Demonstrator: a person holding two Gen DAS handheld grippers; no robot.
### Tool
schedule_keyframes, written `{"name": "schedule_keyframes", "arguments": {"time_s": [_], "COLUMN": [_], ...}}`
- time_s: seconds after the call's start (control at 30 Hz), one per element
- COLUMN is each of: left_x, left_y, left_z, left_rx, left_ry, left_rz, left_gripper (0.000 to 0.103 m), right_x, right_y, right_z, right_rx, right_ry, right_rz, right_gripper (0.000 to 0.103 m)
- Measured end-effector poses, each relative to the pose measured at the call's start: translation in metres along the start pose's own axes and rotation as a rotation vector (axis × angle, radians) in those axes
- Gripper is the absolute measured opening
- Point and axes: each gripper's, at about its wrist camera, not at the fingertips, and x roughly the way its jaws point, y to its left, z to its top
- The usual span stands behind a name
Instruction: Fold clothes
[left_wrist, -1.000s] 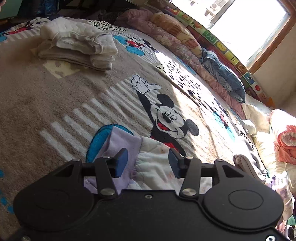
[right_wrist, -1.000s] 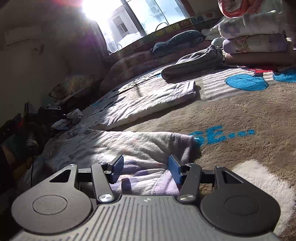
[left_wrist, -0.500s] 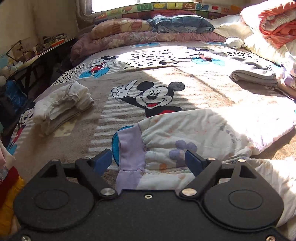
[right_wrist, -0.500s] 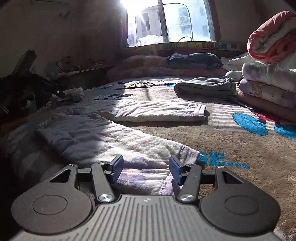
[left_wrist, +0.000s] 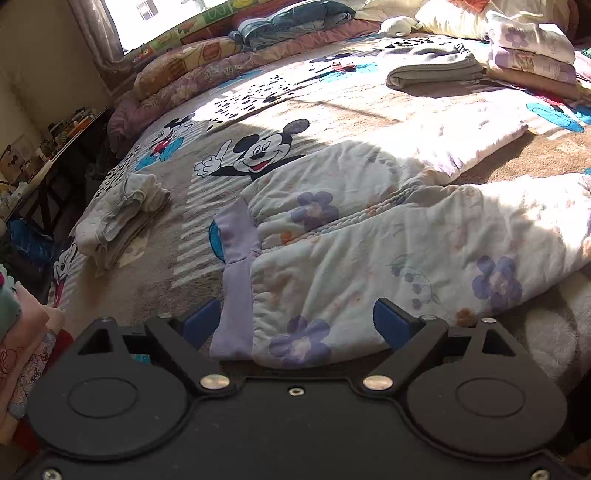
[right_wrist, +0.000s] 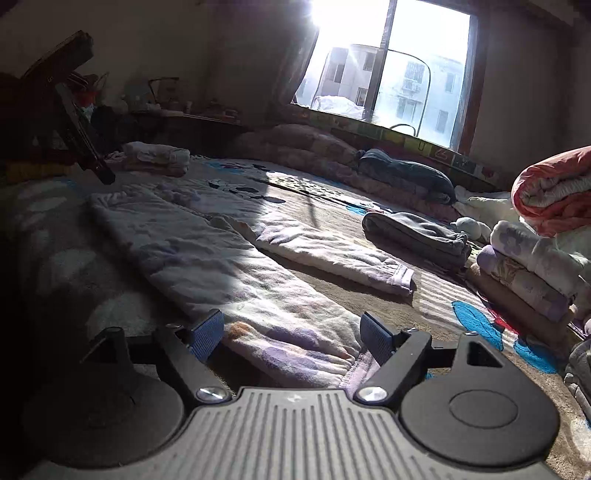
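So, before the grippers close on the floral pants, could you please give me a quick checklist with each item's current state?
1. Left gripper open, waistband end between its fingers: ok.
2. Right gripper open, leg cuff between its fingers: ok.
3. Floral pants spread flat on the bed blanket, legs apart: ok.
4. Fingertips low enough to pinch fabric: cannot tell.
5. Folded white stack and grey folded garment lie apart from the pants: ok.
6. Near leg free of wrinkles: not ok, slight creases show.
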Motion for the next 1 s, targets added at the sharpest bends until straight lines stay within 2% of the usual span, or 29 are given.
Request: {"name": "schedule_keyframes", "arguments": {"time_s": [0.17, 0.3, 0.33, 0.43, 0.5, 0.6, 0.77, 0.87, 1.0], "left_x": [-0.010, -0.017, -0.019, -0.013, -0.007, -0.009, 0.002, 0.011, 0.022], "left_y": [-0.002, -0.004, -0.003, 0.007, 0.007, 0.002, -0.010, -0.012, -0.010], "left_z": [-0.011, -0.019, -0.024, -0.036, -0.041, -0.053, -0.069, -0.080, -0.088], "left_rx": [0.010, 0.029, 0.041, 0.021, 0.032, 0.101, 0.255, 0.365, 0.478], "left_ry": [-0.005, -0.067, -0.102, -0.119, -0.082, -0.115, -0.153, -0.181, -0.177], "left_rz": [-0.030, -0.051, -0.058, -0.183, -0.195, -0.194, -0.122, -0.046, 0.004], "left_gripper": [0.091, 0.091, 0.091, 0.091, 0.091, 0.091, 0.090, 0.086, 0.086], "right_x": [-0.003, -0.007, -0.008, -0.009, -0.010, -0.010, -0.005, -0.001, 0.005], "right_y": [0.010, 0.016, 0.018, 0.019, 0.020, 0.020, 0.020, 0.017, 0.013], "right_z": [-0.004, -0.008, -0.008, -0.010, -0.011, -0.013, -0.019, -0.023, -0.028], "right_rx": [-0.078, -0.153, -0.172, -0.204, -0.228, -0.248, -0.293, -0.302, -0.317], "right_ry": [0.032, 0.030, 0.030, 0.034, 0.043, 0.061, 0.092, 0.111, 0.140], "right_rz": [-0.016, -0.059, -0.069, -0.076, -0.075, -0.063, -0.066, -0.066, -0.070], "right_gripper": [0.081, 0.081, 0.080, 0.080, 0.080, 0.080, 0.078, 0.071, 0.067]}}
